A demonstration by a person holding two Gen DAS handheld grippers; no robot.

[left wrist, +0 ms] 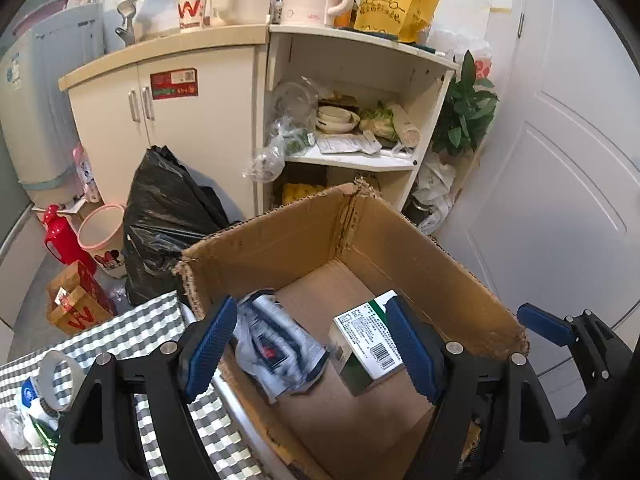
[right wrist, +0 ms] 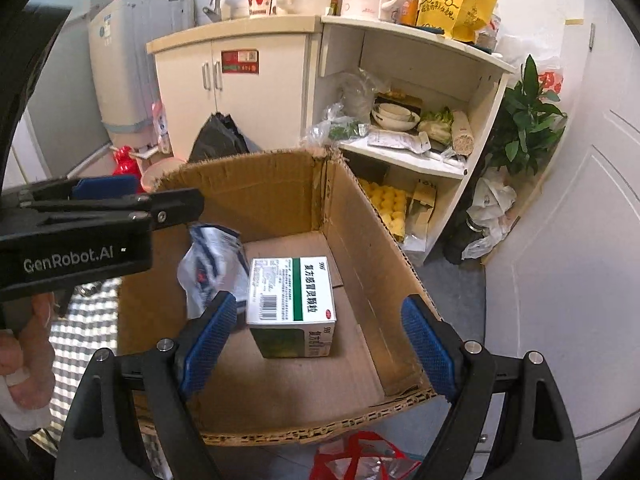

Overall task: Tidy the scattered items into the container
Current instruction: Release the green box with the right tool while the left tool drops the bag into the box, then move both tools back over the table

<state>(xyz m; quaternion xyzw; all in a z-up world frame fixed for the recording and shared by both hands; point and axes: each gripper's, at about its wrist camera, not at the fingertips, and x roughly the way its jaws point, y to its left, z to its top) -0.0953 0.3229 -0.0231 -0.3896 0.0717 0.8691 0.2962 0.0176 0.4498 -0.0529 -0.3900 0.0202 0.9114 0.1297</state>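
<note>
An open cardboard box (right wrist: 360, 216) sits beside a checkered table (left wrist: 160, 320), holding a green-and-white medicine box (right wrist: 291, 300) and a crumpled packet (left wrist: 276, 344). Above it, the left gripper (left wrist: 312, 344) and right gripper (right wrist: 320, 348) both hang wide and empty.

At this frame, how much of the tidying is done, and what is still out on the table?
Done: a white and green medicine box and a crumpled foil pouch lie inside the cardboard box. In hand: nothing; the left gripper and right gripper are both open and empty above it. Left: a tape roll and a few small packets on the checked tablecloth.
</note>
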